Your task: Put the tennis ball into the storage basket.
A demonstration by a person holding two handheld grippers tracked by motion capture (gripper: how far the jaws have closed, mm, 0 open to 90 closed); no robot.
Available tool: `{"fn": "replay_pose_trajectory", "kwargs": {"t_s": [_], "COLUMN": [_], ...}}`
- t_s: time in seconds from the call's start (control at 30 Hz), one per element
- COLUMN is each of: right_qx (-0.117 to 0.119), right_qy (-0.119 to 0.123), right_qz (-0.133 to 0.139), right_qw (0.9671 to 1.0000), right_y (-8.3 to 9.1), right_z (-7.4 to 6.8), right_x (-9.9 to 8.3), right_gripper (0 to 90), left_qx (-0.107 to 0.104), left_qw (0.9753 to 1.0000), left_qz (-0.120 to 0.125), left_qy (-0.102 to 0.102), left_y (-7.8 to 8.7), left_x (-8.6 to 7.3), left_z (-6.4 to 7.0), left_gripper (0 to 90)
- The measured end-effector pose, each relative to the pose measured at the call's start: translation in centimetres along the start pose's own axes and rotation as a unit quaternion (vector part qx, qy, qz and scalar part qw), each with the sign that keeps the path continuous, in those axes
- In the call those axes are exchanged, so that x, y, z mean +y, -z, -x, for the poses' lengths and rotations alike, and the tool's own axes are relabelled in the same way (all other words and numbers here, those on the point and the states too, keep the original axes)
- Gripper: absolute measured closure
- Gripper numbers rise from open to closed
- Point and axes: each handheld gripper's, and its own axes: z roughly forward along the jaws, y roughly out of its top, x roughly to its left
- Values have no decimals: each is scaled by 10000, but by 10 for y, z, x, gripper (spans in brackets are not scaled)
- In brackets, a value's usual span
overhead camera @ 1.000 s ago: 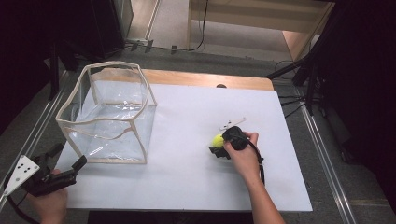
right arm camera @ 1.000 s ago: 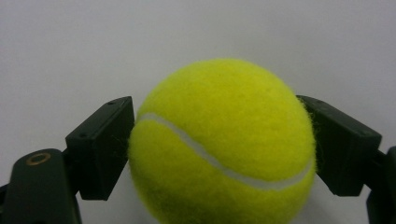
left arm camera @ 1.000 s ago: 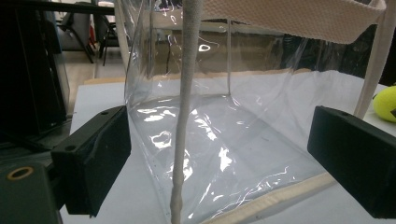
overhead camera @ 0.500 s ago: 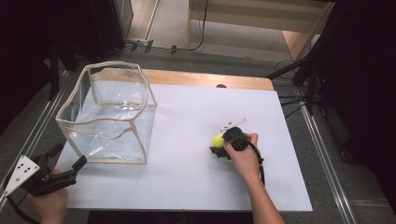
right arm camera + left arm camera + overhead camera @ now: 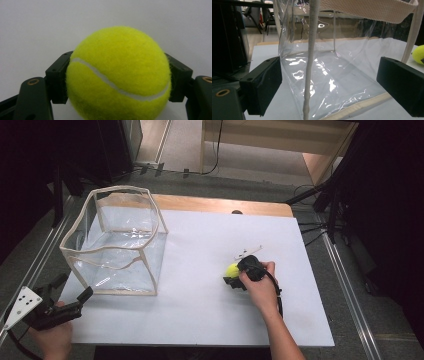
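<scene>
A yellow tennis ball (image 5: 118, 75) sits between the jaws of my right gripper (image 5: 232, 275), which press on both of its sides; it rests low over the white table right of centre, the ball (image 5: 231, 269) poking out toward the left. A clear plastic bag with cream fabric trim (image 5: 117, 242) stands open at the back left. My left gripper (image 5: 75, 290) is open near the table's front left corner, just short of the bag's near corner seam (image 5: 310, 62). The ball (image 5: 419, 55) peeks past the bag at the right edge of the left gripper view.
The white tabletop (image 5: 200, 310) has a wooden strip (image 5: 220, 205) along its far edge. Metal rails (image 5: 345, 290) run along both sides. Dark equipment and cables (image 5: 320, 195) stand on the floor behind.
</scene>
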Motion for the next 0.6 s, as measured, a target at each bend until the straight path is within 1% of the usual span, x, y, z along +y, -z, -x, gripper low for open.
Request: {"fn": "replay_pose_trajectory", "kwargs": {"t_s": [0.07,0.1,0.3,0.37,0.47,0.6], "right_qx": [-2,10,78,98,120,178], "right_qy": [-7,43,110,177,178,252], "right_qz": [31,19,31,69,67,100], "right_qw": [10000,10000,9999,9998,9997,9995], "right_y": [0,1,0,-1,-1,-2], "right_z": [-2,-4,-11,-13,-16,-21], "right_x": [2,4,11,15,18,25], "right_gripper": [226,227,227,227,226,227], "left_qx": [0,0,-3,-11,-9,-11], "left_qw": [10000,10000,10000,10000,10000,10000], "left_qz": [2,3,8,17,18,20], "left_qy": [3,3,9,9,9,14], "left_y": [0,0,0,0,0,0], "left_x": [0,0,0,0,0,0], "left_z": [0,0,0,0,0,0], "left_gripper": [65,65,65,65,65,65]}}
